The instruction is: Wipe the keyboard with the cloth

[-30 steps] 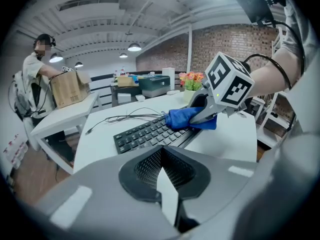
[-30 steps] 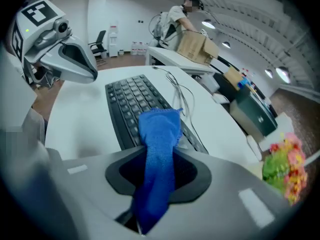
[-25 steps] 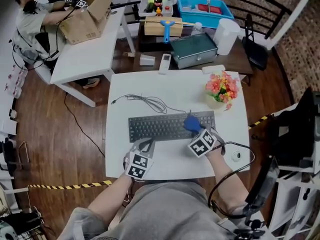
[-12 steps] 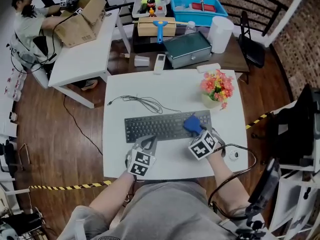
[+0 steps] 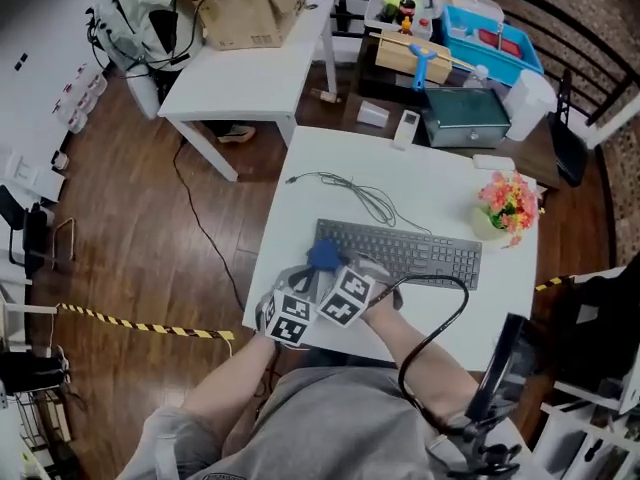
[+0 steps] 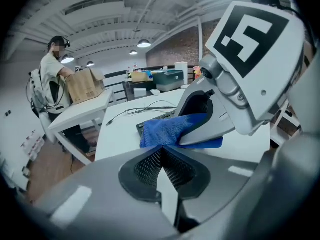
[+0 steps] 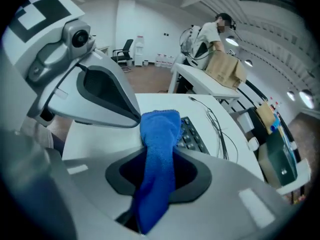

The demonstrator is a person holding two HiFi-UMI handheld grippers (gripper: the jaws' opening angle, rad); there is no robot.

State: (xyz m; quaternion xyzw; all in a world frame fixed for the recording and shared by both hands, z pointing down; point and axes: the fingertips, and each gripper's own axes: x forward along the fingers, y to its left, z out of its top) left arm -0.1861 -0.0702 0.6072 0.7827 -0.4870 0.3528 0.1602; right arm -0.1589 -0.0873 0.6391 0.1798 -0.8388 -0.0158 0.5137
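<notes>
The right gripper (image 7: 158, 176) has its fingers clamped on the blue cloth (image 7: 160, 131), which runs up between them and folds over past the tips. In the head view the cloth (image 5: 322, 256) sits at the left end of the black keyboard (image 5: 420, 253), low in the centre of the frame; whether it presses on the keys cannot be told. The keyboard lies across the white worktop (image 5: 430, 183), its cable (image 5: 350, 193) looped above it. The left gripper (image 6: 161, 166) is just beside the right one, its fingers together at the tips with nothing between them. A pale pot (image 5: 490, 226) at the right edge of the worktop holds pink and orange flowers (image 5: 510, 198). Beyond the worktop, at the upper right of the frame, a dark table carries a grey metal box (image 5: 465, 118) with its lid down, a blue bin (image 5: 515, 56) holding a red item (image 5: 497, 36), and a white tray (image 5: 383, 16) holding bottles (image 5: 405, 8). At the top left, an open cardboard box (image 5: 255, 13) stands on a second white table (image 5: 250, 83), with a person (image 5: 160, 8) beside it; the box's contents are not visible.
</notes>
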